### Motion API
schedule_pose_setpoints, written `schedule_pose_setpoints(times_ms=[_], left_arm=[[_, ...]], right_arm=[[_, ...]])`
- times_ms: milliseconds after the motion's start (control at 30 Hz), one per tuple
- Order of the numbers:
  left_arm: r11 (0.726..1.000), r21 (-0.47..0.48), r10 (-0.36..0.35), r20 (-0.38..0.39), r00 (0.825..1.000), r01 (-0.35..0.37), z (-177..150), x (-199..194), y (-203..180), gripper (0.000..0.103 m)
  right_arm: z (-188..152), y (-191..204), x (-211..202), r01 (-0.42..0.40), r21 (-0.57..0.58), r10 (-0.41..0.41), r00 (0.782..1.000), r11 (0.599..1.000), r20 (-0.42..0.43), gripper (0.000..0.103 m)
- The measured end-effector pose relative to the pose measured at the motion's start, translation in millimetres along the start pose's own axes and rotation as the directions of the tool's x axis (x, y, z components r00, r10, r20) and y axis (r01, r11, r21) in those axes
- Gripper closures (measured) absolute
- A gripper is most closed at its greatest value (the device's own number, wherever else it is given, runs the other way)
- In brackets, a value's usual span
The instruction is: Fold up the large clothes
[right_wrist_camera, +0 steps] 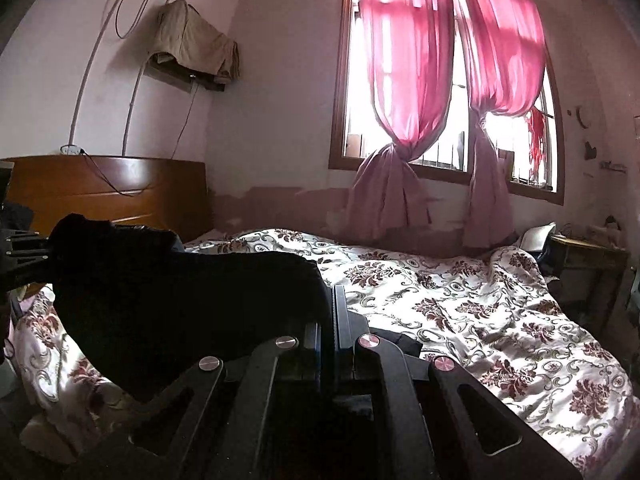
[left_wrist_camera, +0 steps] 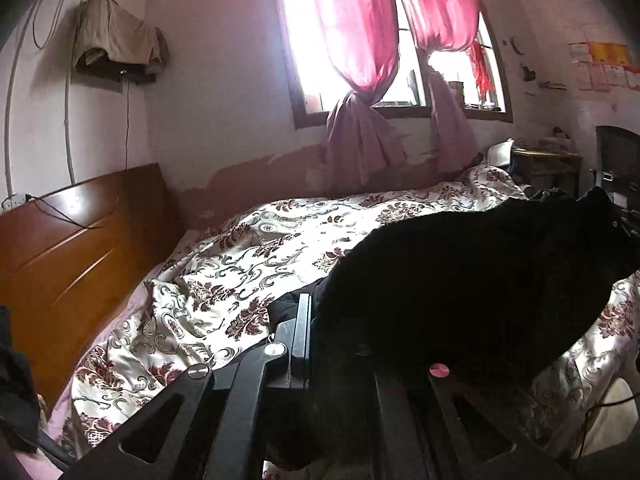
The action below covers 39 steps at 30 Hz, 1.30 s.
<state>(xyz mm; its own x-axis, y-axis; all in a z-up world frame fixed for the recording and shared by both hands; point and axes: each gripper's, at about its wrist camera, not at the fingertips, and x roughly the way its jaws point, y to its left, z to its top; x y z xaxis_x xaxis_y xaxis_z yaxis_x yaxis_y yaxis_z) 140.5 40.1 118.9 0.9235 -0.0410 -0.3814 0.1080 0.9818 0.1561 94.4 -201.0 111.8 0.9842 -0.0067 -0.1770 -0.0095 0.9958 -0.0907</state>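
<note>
A large black garment [left_wrist_camera: 472,280] hangs stretched between my two grippers above the bed. In the left wrist view my left gripper [left_wrist_camera: 316,320] is shut on one end of it; the cloth covers the right finger. In the right wrist view my right gripper [right_wrist_camera: 332,312] is shut on the other end of the black garment [right_wrist_camera: 180,304], its fingers pressed together. The left gripper [right_wrist_camera: 24,256] shows at the far left of the right wrist view, holding the cloth's far end. The garment's lower part sags toward the bedspread.
The bed has a floral white and maroon bedspread [left_wrist_camera: 248,272] [right_wrist_camera: 480,312] and a wooden headboard [left_wrist_camera: 76,248]. Pink knotted curtains [right_wrist_camera: 400,120] hang at the window. A small table [right_wrist_camera: 588,256] stands at the bed's far right. Dark clothes [left_wrist_camera: 16,392] lie at the left edge.
</note>
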Motion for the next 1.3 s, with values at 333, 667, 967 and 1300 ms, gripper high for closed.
schedule_pose_setpoints(times_ms=[333,667,967,1300], left_arm=[[0.995,-0.094,-0.049,-0.07,0.996,0.042,4,50,11,0.098],[0.994,-0.099,-0.053,-0.122,0.991,0.04,13,121,10,0.098],[0.992,-0.121,-0.049,-0.19,0.981,0.026,9,204,4,0.098],[0.987,-0.155,-0.071,-0.283,0.957,0.027,-9,283,3,0.097]], right_arm=[[-8,-4,52,0.007,0.044,-0.006,1.0,0.999,-0.028,0.099],[-17,-13,120,0.023,0.047,-0.019,0.997,0.999,-0.07,0.1],[-39,-25,203,0.032,0.065,-0.02,0.984,0.997,-0.179,0.1],[-63,-26,280,0.033,0.055,-0.015,0.954,0.998,-0.301,0.099]])
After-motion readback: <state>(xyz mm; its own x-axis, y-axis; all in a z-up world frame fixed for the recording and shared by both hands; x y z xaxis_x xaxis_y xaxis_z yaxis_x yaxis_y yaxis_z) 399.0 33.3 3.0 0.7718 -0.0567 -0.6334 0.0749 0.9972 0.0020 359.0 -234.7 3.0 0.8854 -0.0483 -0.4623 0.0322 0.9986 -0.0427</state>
